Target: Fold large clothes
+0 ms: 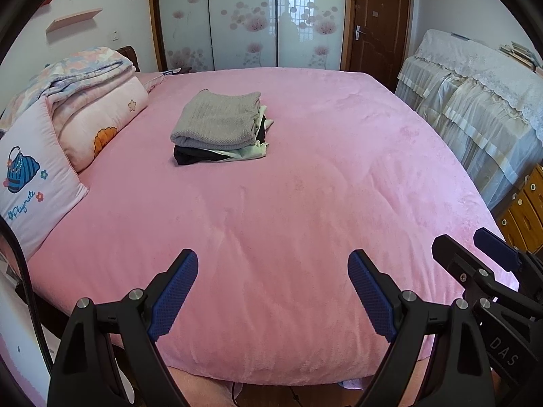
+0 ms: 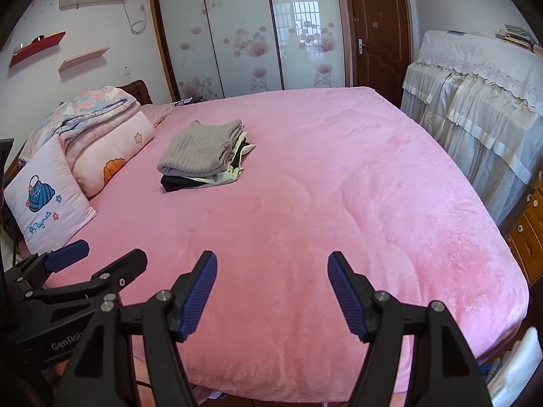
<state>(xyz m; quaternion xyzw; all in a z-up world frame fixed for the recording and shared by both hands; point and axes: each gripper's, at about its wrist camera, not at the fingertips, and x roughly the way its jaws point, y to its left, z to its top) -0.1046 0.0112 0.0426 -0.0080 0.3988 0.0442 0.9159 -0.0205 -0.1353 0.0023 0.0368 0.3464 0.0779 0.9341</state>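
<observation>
left gripper point(image 1: 273, 264): jaws wide apart, nothing between the blue pads, only the pink bedspread point(image 1: 305, 186) showing in the gap. gripper angled down over the near edge of the bed.

right gripper point(image 2: 272, 266): jaws apart, gap narrower than on the left, nothing between the pads. same pink cover below and ahead of the tips.

the two grippers sit side by side. in the left wrist view the right gripper shows just to the right of the left jaws; in the right wrist view the left gripper shows to the left of the right jaws, low in the corner. neither touches any clothing.

stack of folded clothes point(image 1: 219, 127): well ahead of both pairs of jaws, out on the middle of the bed, a little left of the line each gripper points along. grey knit garment point(image 2: 202, 152) on top, folded flat. under it a pale greenish-white piece, then a black piece at the bottom, edges sticking out on the near and right sides.

further left of the jaws, at the head of the bed: pink pillow point(image 1: 30, 176) with a blue bag print, leaning on a rolled pink quilt point(image 1: 101, 125), with a floral blanket on top.

far beyond the jaws: wardrobe point(image 1: 244, 17) with flowered sliding doors, brown door point(image 1: 380, 23) to its right. right of the jaws, beside the bed, furniture under a pale lace cover point(image 1: 475, 108).
</observation>
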